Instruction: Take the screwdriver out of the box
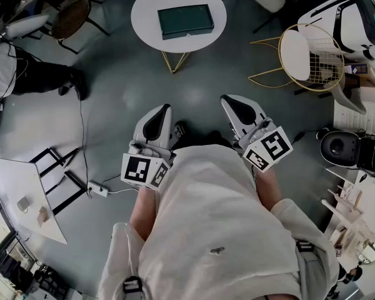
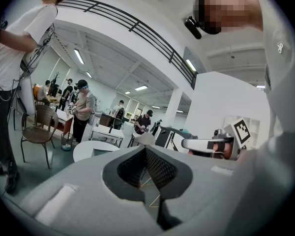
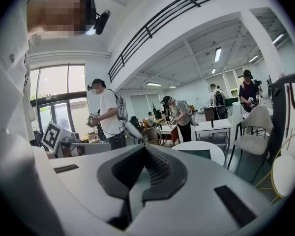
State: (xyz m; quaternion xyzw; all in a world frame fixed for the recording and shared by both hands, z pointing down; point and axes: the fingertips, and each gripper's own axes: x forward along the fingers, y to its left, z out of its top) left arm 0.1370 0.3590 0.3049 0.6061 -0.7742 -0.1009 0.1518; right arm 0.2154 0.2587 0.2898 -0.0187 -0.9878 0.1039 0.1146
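A dark green box (image 1: 185, 21) lies closed on a round white table (image 1: 147, 5) across the floor from me; no screwdriver shows. The left gripper (image 1: 165, 107) and the right gripper (image 1: 229, 99) are held side by side in front of my body, pointing toward that table and well short of it. Both are shut with nothing between the jaws. In the left gripper view the box (image 2: 99, 151) is a thin dark slab just left of the left gripper (image 2: 146, 150). The right gripper view has the box (image 3: 195, 154) right of the right gripper (image 3: 145, 147).
A wire chair with a white cushion (image 1: 306, 55) stands right of the table, a brown wicker chair (image 1: 69, 5) to its left. A seated person (image 1: 12, 74) is at far left. A power strip (image 1: 99, 189) and cable lie on the floor. Desks and several people fill the room behind.
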